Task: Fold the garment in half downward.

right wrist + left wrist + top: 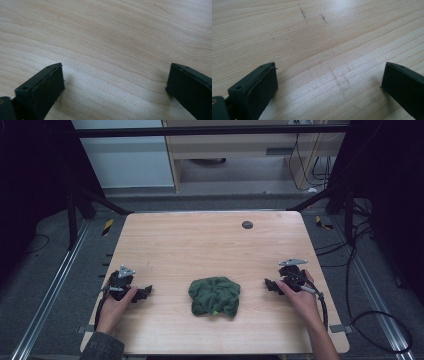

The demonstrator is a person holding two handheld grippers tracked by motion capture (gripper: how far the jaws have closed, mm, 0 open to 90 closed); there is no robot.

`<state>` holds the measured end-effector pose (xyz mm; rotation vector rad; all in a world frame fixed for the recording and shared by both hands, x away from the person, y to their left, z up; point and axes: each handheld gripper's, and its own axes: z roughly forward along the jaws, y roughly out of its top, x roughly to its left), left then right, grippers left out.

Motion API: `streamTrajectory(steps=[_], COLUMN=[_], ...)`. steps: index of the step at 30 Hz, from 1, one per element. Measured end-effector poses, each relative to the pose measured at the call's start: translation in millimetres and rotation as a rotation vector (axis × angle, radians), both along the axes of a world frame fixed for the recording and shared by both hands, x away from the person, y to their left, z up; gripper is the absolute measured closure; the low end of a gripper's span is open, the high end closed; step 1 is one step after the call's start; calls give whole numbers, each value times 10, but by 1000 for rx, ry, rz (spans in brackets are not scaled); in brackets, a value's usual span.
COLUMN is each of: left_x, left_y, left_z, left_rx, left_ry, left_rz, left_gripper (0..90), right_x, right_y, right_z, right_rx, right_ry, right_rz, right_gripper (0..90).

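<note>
- Crumpled green cloth [215, 296] lies on the table [200, 240], near its front edge
- Left gripper [142, 293] and right gripper [271, 285] flank it, apart from it, jaws spread wide, holding nothing

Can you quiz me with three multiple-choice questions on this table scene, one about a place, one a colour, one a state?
1. Where does the crumpled cloth lie?
A. between the two grippers
B. at the table's far edge
C. under the left gripper

2. What colour is the cloth?
A. red
B. dark green
C. white

3. How do the left gripper and right gripper stand?
A. both clamped on the cloth
B. one open, one shut
C. both open, holding nothing

Answers: 1 A, it sits midway on the table, apart from each gripper. 2 B, the high view shows green fabric. 3 C, bare wood shows between each pair of jaws.
</note>
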<state>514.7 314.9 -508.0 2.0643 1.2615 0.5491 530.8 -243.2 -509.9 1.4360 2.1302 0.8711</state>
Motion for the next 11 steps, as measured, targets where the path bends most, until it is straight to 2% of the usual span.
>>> streamTrajectory(steps=[1, 11], left_x=[2, 19], left_y=[-1, -30], left_z=[0, 2], left_rx=[0, 2], left_ry=[0, 2], left_rz=[1, 30], left_gripper=[0, 0], right_x=[-9, 36], right_y=[3, 94], right_z=[-20, -21], right_rx=[13, 10], right_ry=[-23, -28], right_rz=[-5, -59], right_gripper=[1, 1])
